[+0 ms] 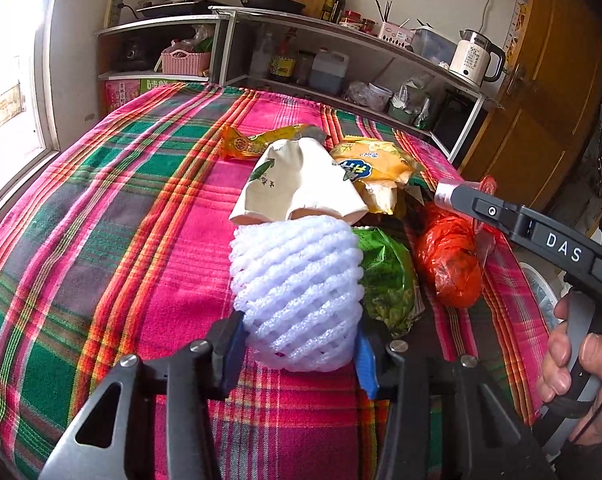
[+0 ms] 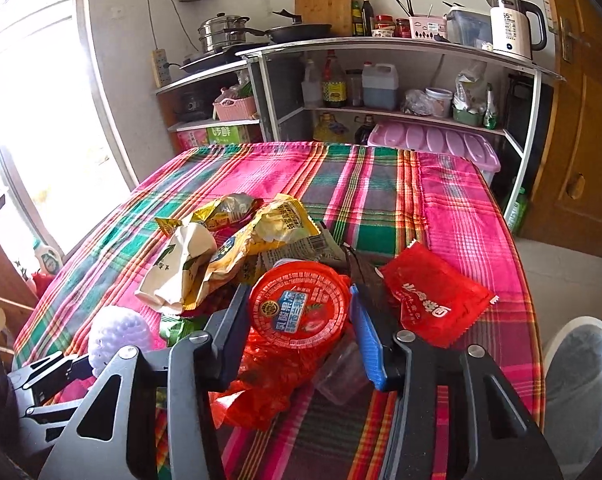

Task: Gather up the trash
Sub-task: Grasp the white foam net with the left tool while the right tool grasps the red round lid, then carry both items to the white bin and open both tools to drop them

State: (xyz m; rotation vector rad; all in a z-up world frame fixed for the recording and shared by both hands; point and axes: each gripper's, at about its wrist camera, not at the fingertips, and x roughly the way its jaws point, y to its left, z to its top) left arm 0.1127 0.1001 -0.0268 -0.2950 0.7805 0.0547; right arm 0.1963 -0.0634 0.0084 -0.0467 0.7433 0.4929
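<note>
On the plaid tablecloth (image 1: 101,220), ahead of both tools, I find the trash still heaped in one pile. Starting at my left: the left gripper (image 1: 299,344) stands parted, its blue pads to either side of a white foam fruit net (image 1: 297,292). The pads appear to touch the net's flanks, but I cannot tell whether it is lifted or only bracketed. Just beyond the net lies a crumpled cream paper bag (image 1: 297,184), with yellow snack wrappers (image 1: 377,164) behind it and a green wrapper (image 1: 385,280) tucked at its right side.

Moving right: the right gripper (image 2: 299,336) is also parted, straddling a red-lidded jelly cup (image 2: 299,308) resting on an orange plastic bag (image 2: 257,384). Contact on either side is unclear; I judge it poised, not clamped. Immediately right of that gripper lies a flat red sachet (image 2: 433,296). Further right, off the table edge, a white bin (image 2: 581,392) with a clear liner shows, seemingly holding nothing.

Assessment: collection looks barely begun. Every visible item remains on the cloth; all must yet go to the bin.
</note>
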